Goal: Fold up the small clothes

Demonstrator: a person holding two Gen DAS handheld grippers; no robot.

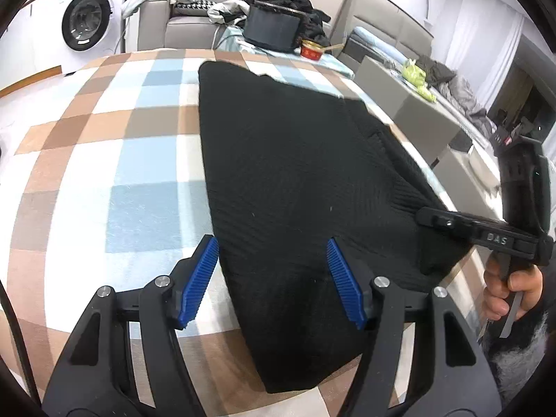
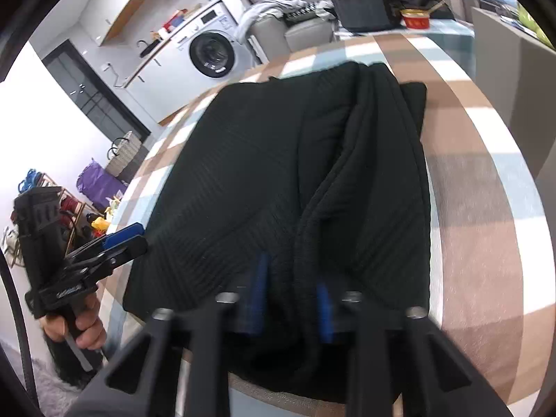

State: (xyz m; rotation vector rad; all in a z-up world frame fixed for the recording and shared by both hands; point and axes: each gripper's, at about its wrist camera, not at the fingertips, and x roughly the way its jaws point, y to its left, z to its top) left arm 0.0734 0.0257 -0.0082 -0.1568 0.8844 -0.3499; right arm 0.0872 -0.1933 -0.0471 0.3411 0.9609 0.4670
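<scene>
1. The black knit garment (image 1: 299, 173) lies flat along the checked tabletop (image 1: 104, 146), running from the near edge toward the far edge, closer to the right edge than the left. One long side is already laid over the body, leaving a raised ridge down its length.
2. It looks like a ribbed, fairly thick knit: soft and limp, likely to sag and stretch when lifted by one point, not slippery, with nothing fragile about it.
3. The right gripper (image 2: 292, 299) has its jaws drawn in on the bunched ridge at the hem near the tabletop's near edge; cloth sits between the blue pads (image 2: 259, 288), so it reads as gripping the garment.
4. The left gripper (image 1: 274, 278) stands partly open, straddling the garment's left side at the near edge, one pad on the cloth's edge, the other over it; nothing is pinched.
5. Best holds, in my judgement: both near hem corners, taking all layers together, so the knit lifts evenly and the fold does not slip apart.
</scene>
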